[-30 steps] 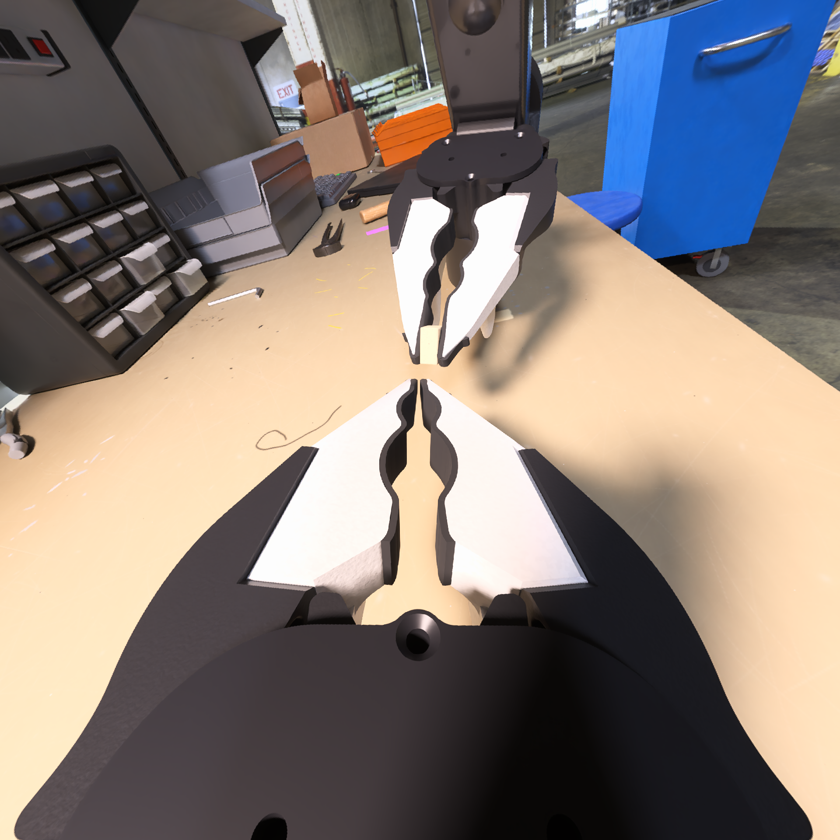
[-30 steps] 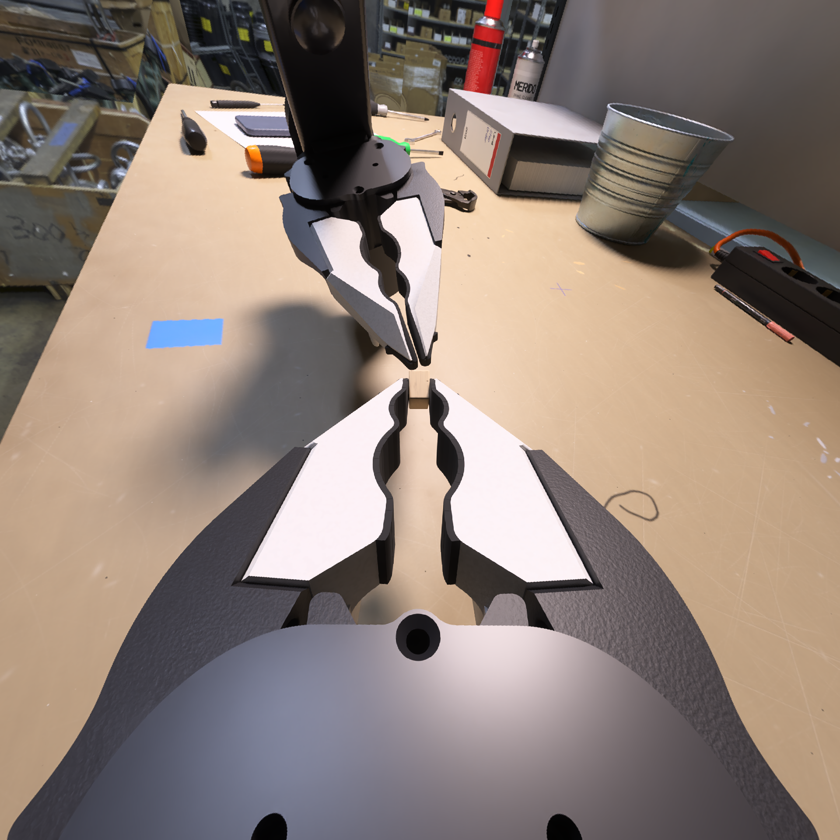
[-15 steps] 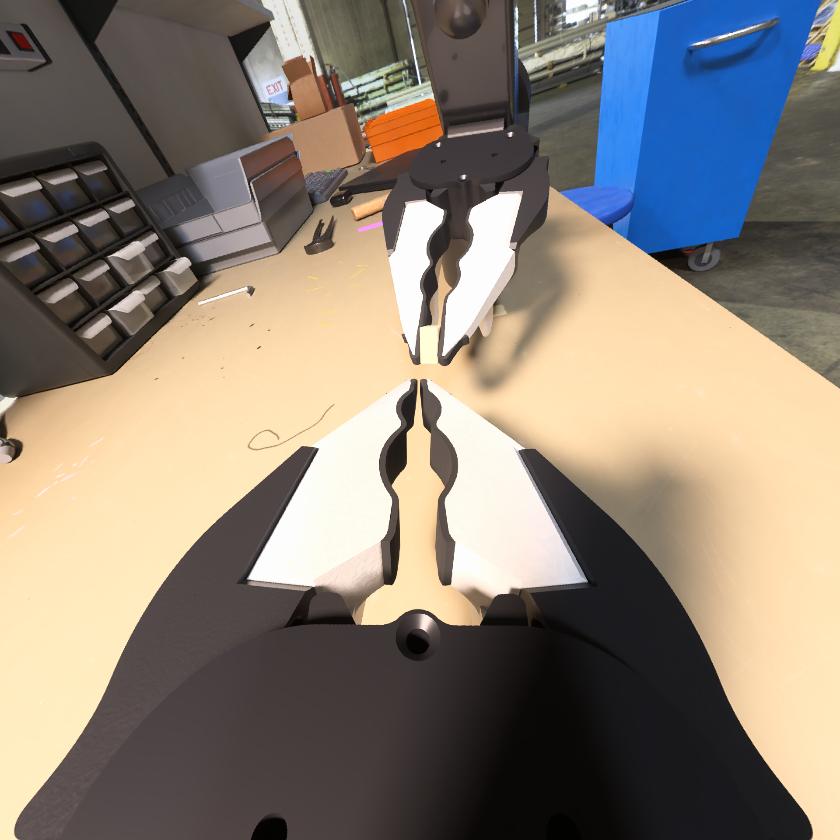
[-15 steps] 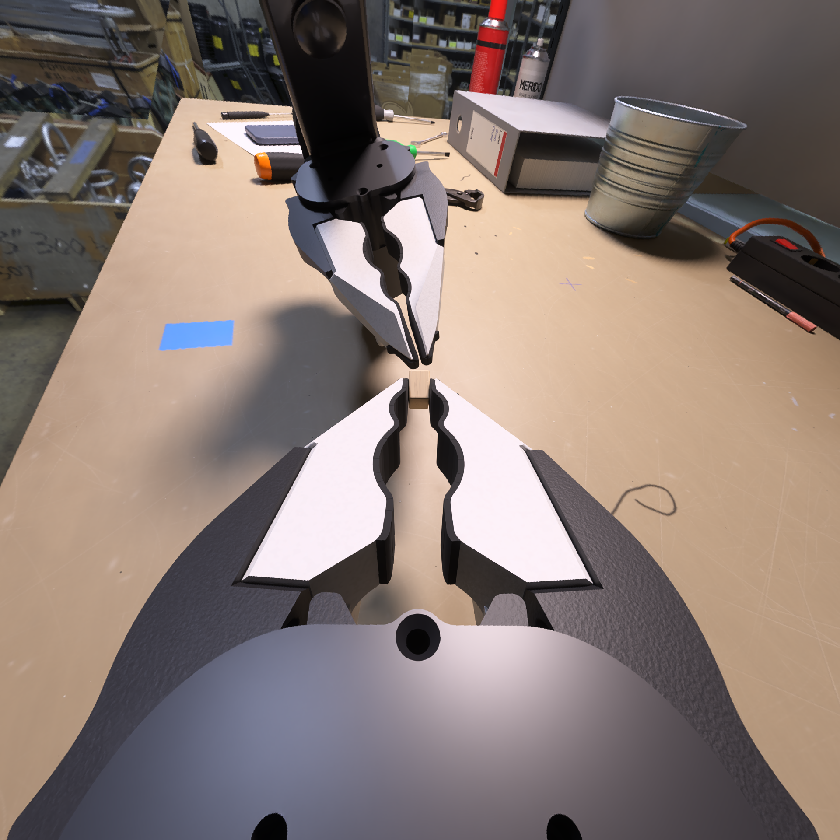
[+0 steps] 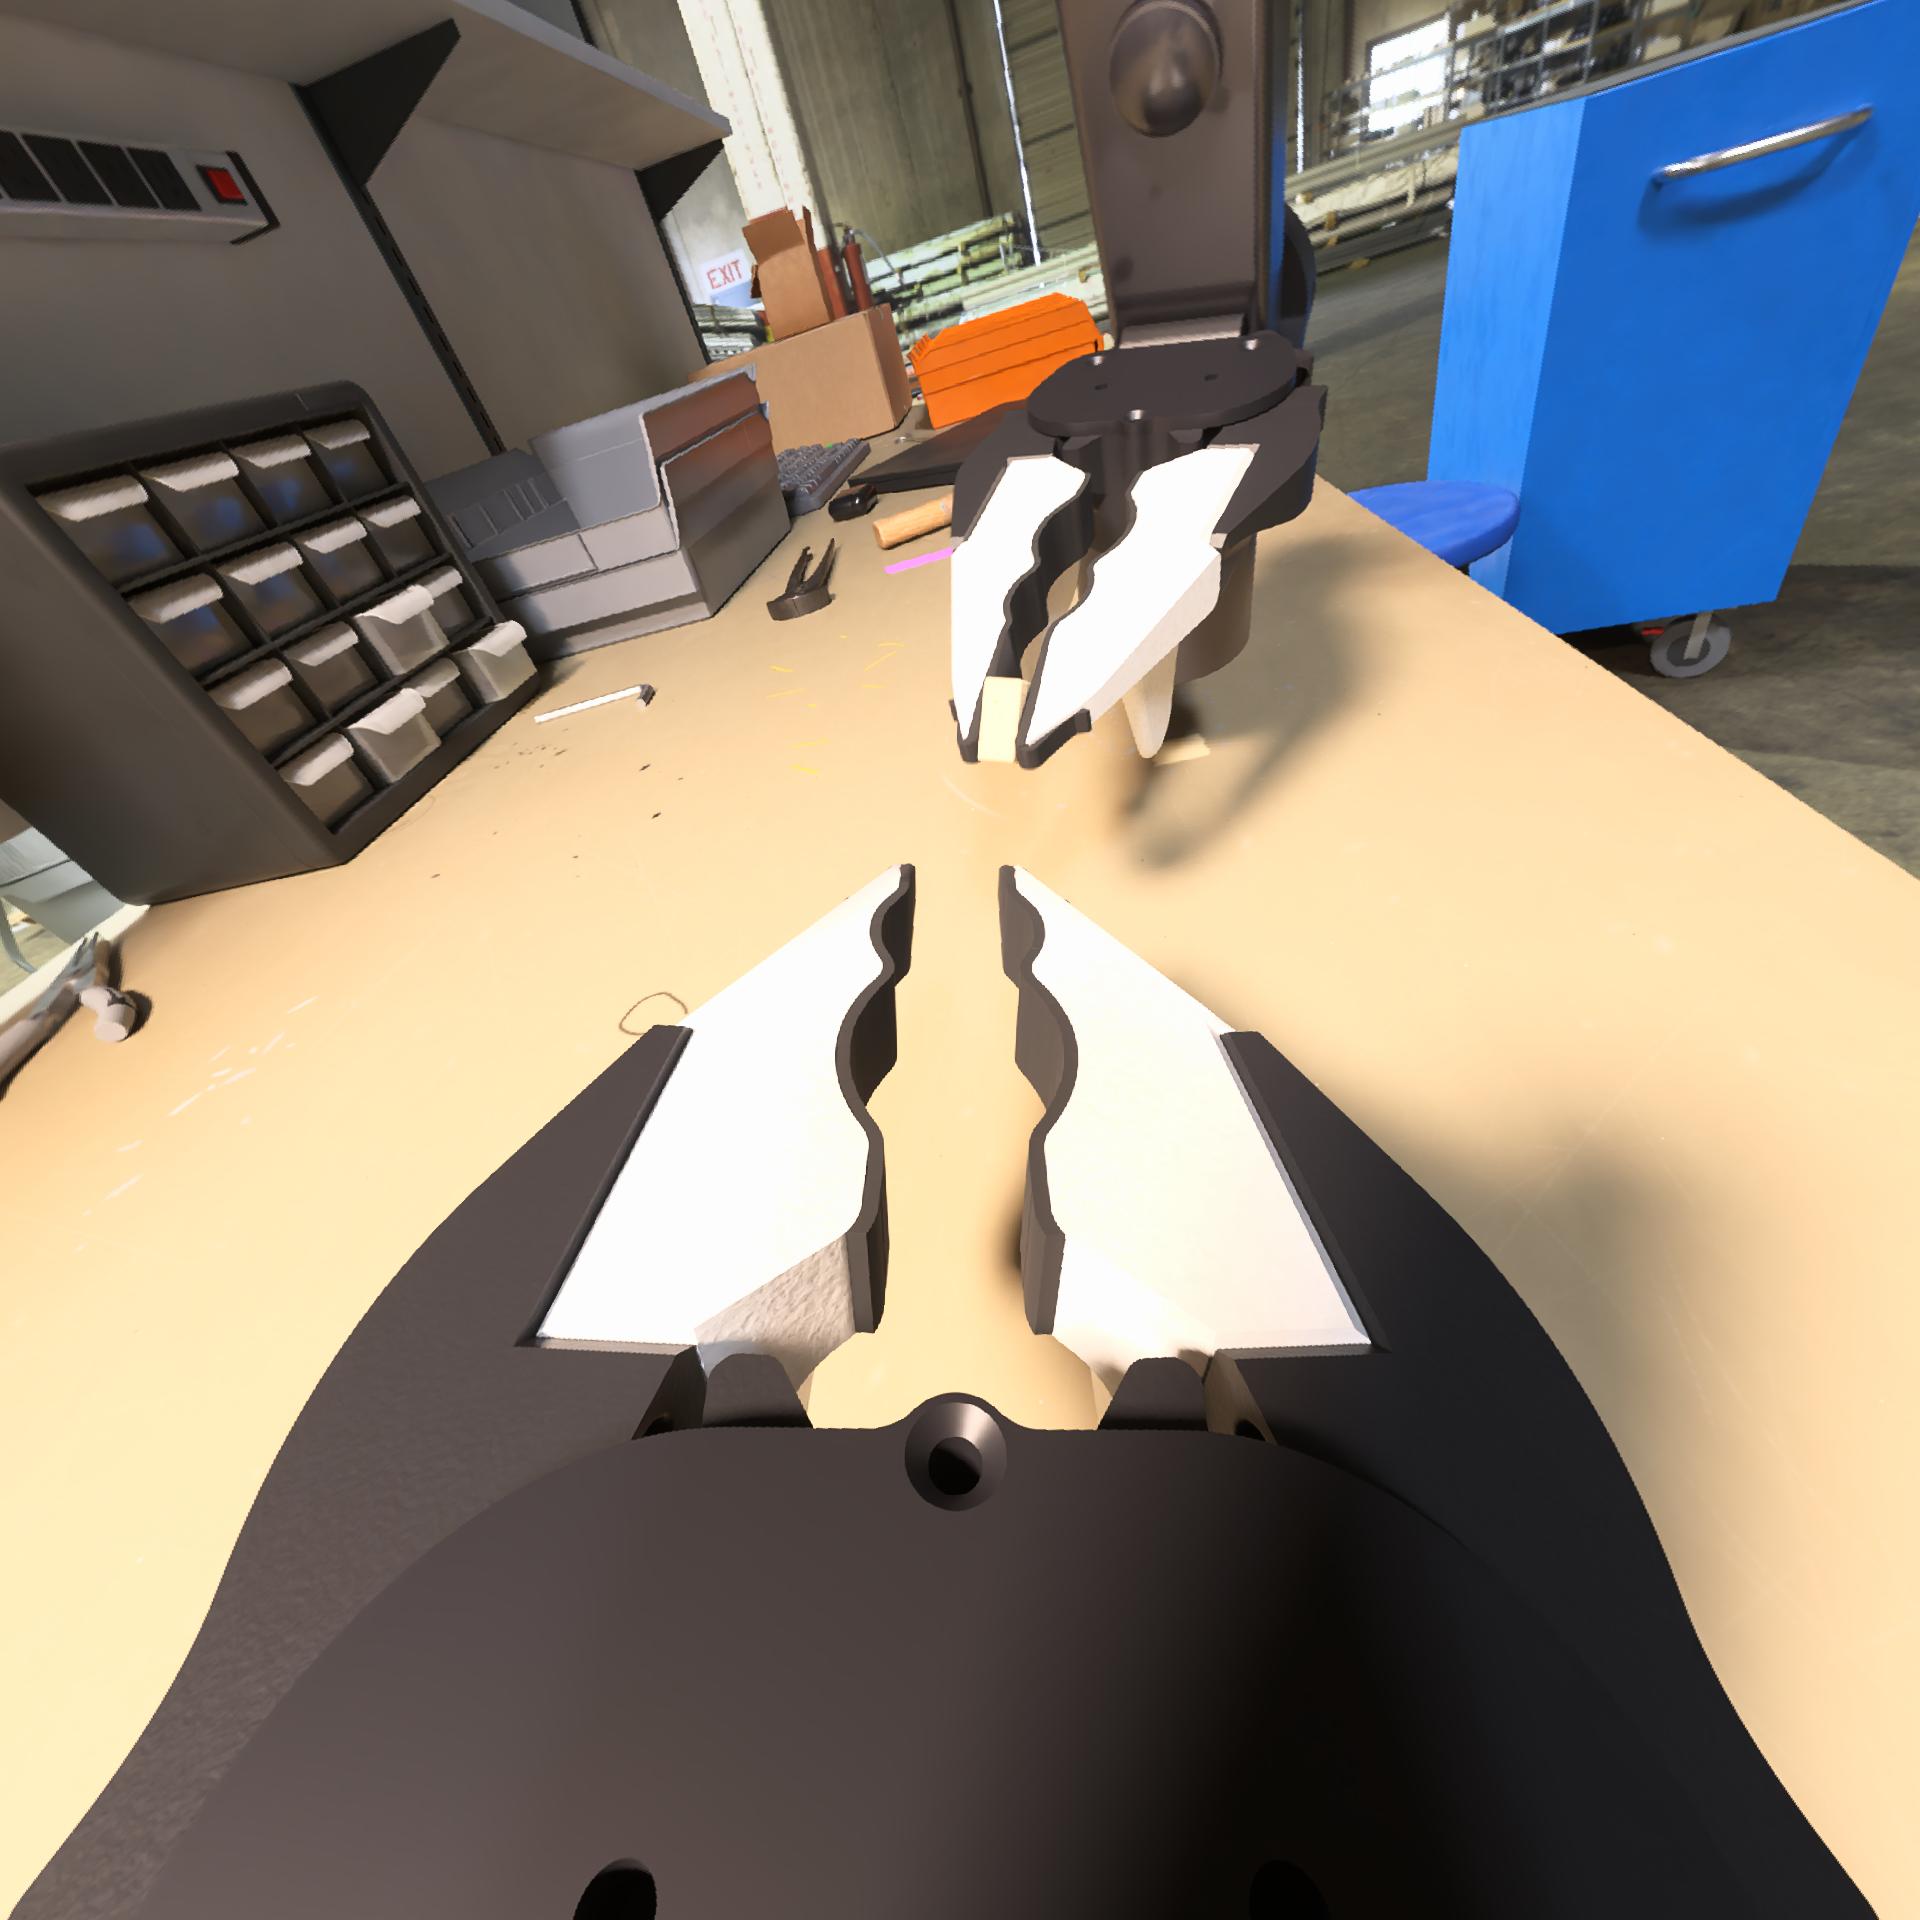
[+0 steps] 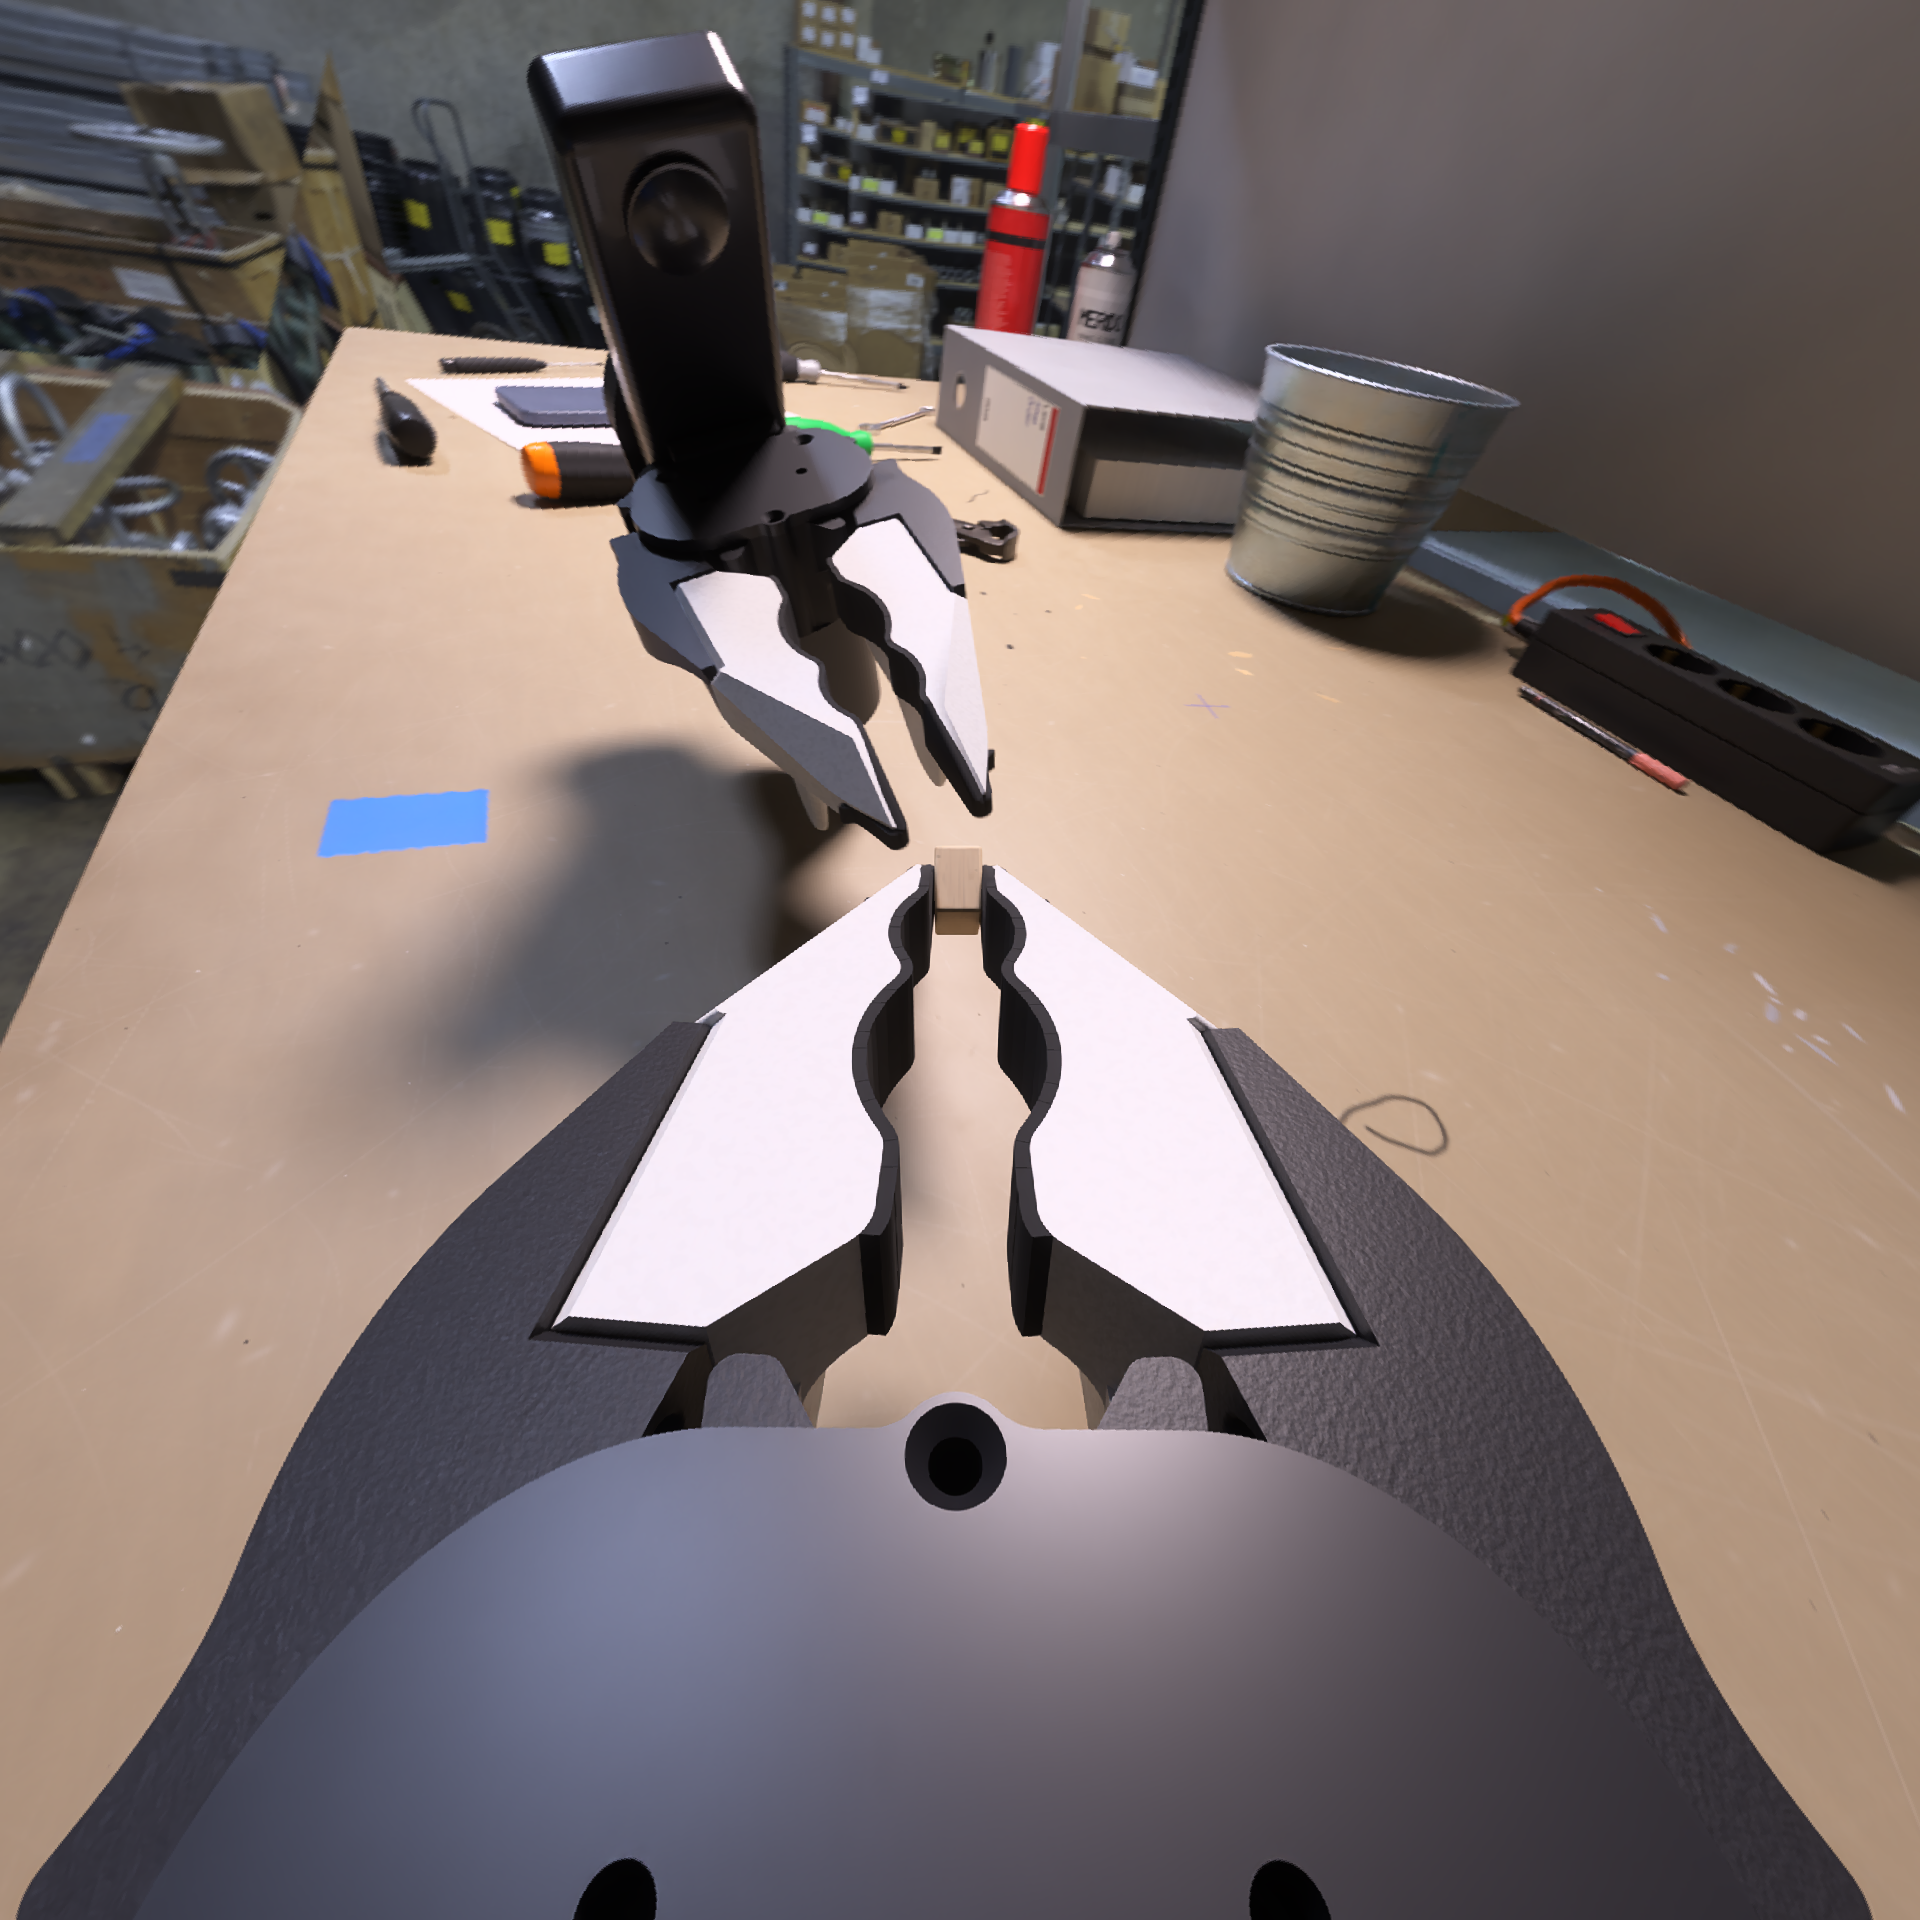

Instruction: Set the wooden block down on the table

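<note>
The bench is a broad tan board, scuffed and speckled with pale marks, standing in a workshop with stocked shelving and crates behind it. On its far side in the right wrist view stand a galvanised bucket, a grey binder box, a black power strip along the wall, a few screwdrivers, and a blue tape patch off to the left. The left wrist view shows a dark drawer organiser, grey stacked trays, a cardboard box, an orange crate and a blue wheeled cabinet beside the bench. The wooden block is a small pale cube pinched between the very tips of the right hand-held gripper, whose fingers are clamped against its two sides; from the left wrist view the same block sits low at those tips, close above the bench, though contact with the surface cannot be judged. The left hand-held gripper faces it just beyond, tips parted with a narrow gap, holding nothing and not touching the block.
</note>
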Controlling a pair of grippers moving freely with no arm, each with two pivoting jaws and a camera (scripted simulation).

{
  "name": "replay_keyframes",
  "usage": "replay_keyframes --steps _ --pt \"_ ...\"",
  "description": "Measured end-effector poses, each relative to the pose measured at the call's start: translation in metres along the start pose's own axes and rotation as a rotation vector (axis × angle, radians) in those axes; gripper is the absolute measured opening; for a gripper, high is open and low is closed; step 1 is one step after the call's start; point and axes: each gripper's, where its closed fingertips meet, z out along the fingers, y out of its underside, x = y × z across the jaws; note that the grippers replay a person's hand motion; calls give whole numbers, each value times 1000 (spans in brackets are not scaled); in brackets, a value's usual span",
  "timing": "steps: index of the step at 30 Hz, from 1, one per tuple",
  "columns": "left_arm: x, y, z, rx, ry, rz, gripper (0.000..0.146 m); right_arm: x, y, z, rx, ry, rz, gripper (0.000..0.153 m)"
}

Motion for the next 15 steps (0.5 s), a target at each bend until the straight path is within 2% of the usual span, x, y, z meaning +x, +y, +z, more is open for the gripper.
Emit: replay_keyframes --steps 15 --pt "-2 0 1 -1 -22 4 19 11 14 -36 -2 115 42 8"
